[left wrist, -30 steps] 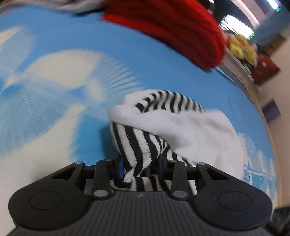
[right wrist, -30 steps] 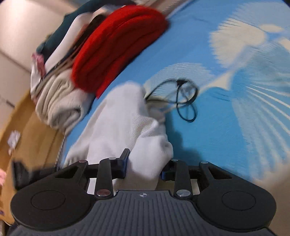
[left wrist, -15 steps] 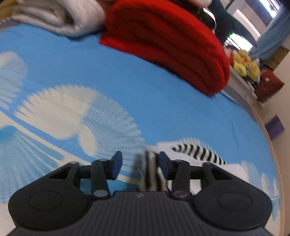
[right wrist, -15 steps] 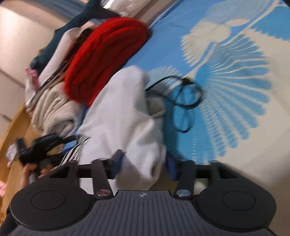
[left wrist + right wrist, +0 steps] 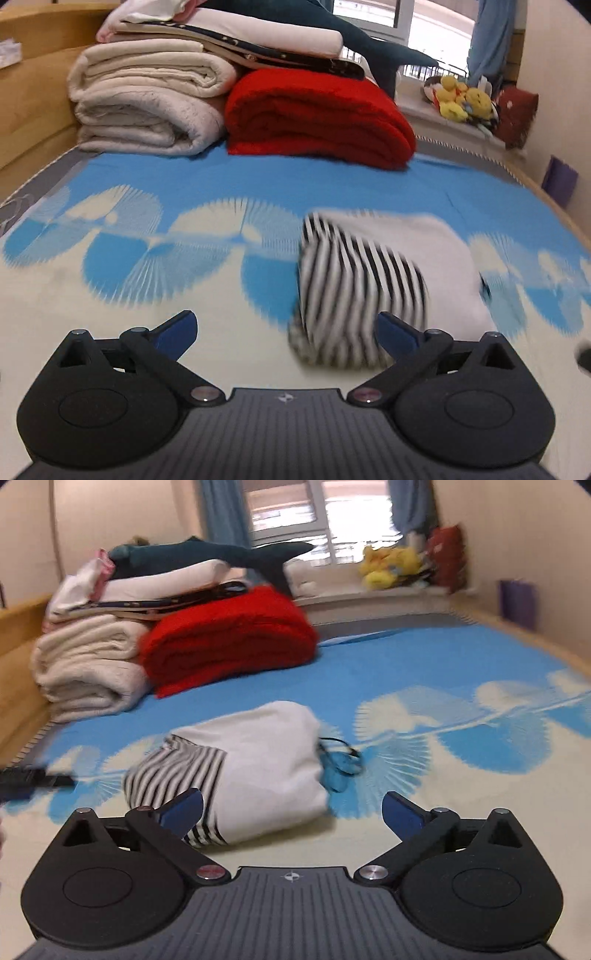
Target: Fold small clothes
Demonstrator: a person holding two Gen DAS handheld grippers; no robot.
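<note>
White knit garment with black-and-white striped part (image 5: 258,771), folded into bundle, lay on blue-and-cream patterned bed cover (image 5: 461,805), near middle. Left gripper (image 5: 286,328) jaws opening, nothing between. Right gripper (image 5: 291,808) jaws opening, clear of bundle. Black cable (image 5: 341,751) just right of bundle. Red folded blanket (image 5: 317,118), cream folded blankets (image 5: 147,107) at far left.

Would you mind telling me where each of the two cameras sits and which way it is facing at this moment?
Left wrist: on the left gripper, looking down its opening jaws across the bed at the folded garment ahead right; only its fingers show.
Right wrist: on the right gripper, jaws opening, garment ahead left, black cord beside it; the other gripper shows blurred at the left edge.
Shared: garment, red blanket, cream blankets, window.
</note>
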